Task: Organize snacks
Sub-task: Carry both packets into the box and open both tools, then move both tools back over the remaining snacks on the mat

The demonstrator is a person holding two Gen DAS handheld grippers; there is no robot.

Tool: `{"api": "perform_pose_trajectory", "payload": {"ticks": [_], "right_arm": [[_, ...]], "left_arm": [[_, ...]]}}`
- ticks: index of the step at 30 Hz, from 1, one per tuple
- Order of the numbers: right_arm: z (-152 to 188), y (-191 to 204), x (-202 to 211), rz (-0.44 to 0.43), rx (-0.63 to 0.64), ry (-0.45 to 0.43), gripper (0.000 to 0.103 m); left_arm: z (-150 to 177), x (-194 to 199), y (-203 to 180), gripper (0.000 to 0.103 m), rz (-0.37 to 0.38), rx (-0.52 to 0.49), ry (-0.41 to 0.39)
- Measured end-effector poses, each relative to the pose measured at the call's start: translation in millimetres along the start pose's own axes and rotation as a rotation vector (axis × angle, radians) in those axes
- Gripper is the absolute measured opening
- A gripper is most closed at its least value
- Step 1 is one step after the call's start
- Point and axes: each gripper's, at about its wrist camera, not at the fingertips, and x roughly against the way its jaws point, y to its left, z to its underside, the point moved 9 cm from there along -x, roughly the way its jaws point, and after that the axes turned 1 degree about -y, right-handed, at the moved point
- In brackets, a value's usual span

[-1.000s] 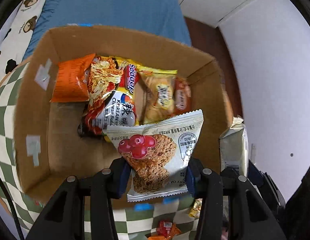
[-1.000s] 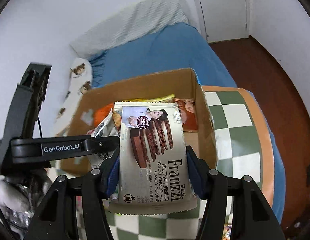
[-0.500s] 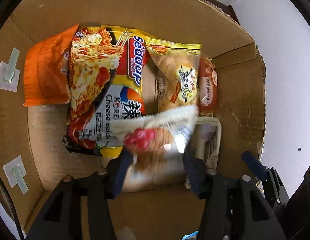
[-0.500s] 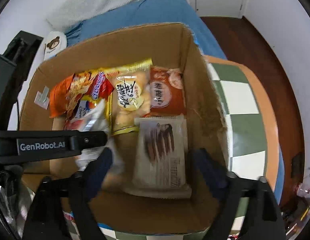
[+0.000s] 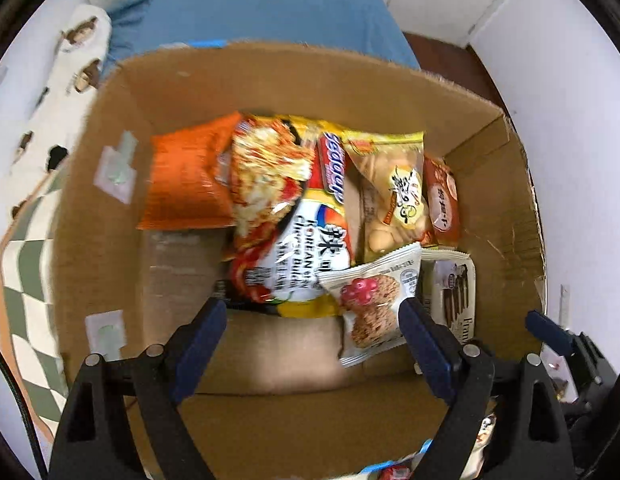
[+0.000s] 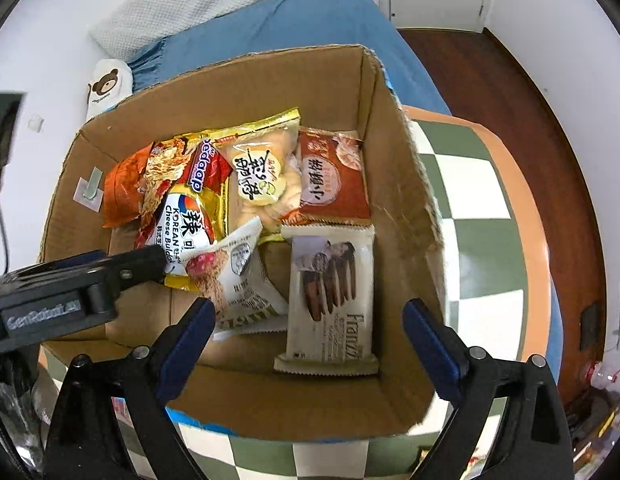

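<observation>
An open cardboard box [image 5: 490,200] holds an orange packet [image 5: 185,184], a noodle packet [image 5: 285,216], a yellow snack bag [image 5: 394,196] and a red-brown packet [image 5: 442,204]. The cranberry oat cookie packet [image 5: 374,304] lies loose on them. My left gripper [image 5: 312,312] hangs above it, jaws opening, pads off the packet. In the right wrist view the Franzzi cookie packet [image 6: 330,296] lies flat on the floor of the box [image 6: 390,160]. My right gripper [image 6: 307,312] is above it, jaws opening with nothing gripped. A left finger [image 6: 149,260] reaches in from the left.
The box stands on a green-and-white checkered table [image 6: 470,200] with an orange rim. Behind it are a blue bed [image 6: 310,28] and a bear-print pillow [image 5: 69,60]. Dark wood floor [image 6: 530,80] lies at the right. Loose items sit beyond the table's right edge.
Both grippers went from shut on their packets to open. The oat cookie packet and the Franzzi packet dropped into the box. The left gripper dipped in, then drew back.
</observation>
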Motion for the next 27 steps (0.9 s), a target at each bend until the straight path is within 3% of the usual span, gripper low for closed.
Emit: {"api": "perform_pose_trajectory", "payload": {"ticks": [12, 22, 27], "right_arm": [[20, 9, 44, -0.021, 0.056, -0.094, 0.097], [46, 21, 114, -0.043, 0.099, -0.226, 0.096], [58, 23, 143, -0.051, 0.104, -0.282, 0.096]], "left_arm": [[39, 66, 21, 0.088, -0.029, 0.007, -0.174], [75, 137, 17, 0.088, -0.057, -0.015, -0.353], [92, 158, 14, 0.088, -0.042, -0.013, -0.386]]}}
